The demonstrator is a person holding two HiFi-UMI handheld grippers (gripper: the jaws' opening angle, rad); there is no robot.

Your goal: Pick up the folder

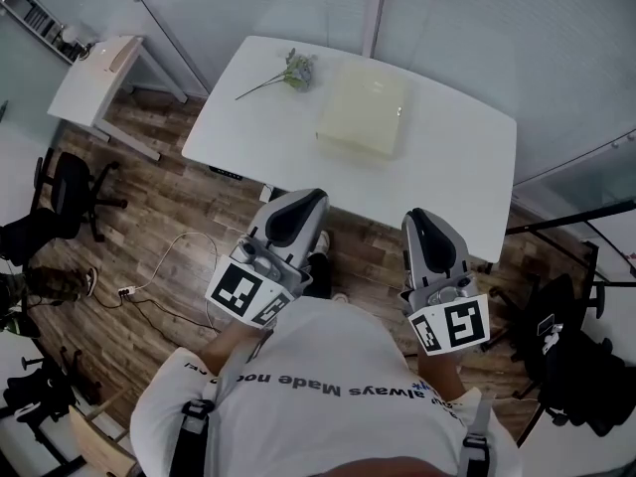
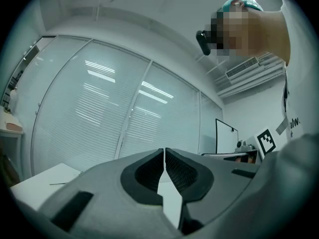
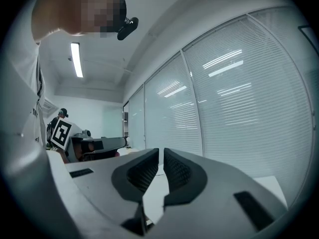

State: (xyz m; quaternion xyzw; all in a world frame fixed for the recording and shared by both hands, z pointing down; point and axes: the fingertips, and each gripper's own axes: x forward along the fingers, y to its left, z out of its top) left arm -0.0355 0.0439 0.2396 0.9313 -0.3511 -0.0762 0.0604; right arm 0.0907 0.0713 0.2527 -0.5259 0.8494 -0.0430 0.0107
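Note:
A pale cream folder [image 1: 364, 106] lies flat on the white table [image 1: 258, 132], toward its far middle. My left gripper [image 1: 306, 204] is shut and empty, held level in front of the table's near edge, well short of the folder. My right gripper [image 1: 420, 219] is shut and empty too, beside the left one at the same near edge. In the left gripper view the gripper's tips [image 2: 164, 151] meet with nothing between them; a corner of the table [image 2: 42, 177] shows low left. In the right gripper view the gripper's tips [image 3: 161, 151] nearly touch; the folder is hidden there.
A sprig of artificial flowers [image 1: 288, 73] lies on the table left of the folder. A small side table [image 1: 97, 79] stands at the far left, with an office chair [image 1: 65, 189] below it. A cable and power strip [image 1: 134, 288] lie on the wood floor. Dark chairs [image 1: 571, 356] stand at right. Blinds cover the glass wall [image 2: 104, 108] ahead.

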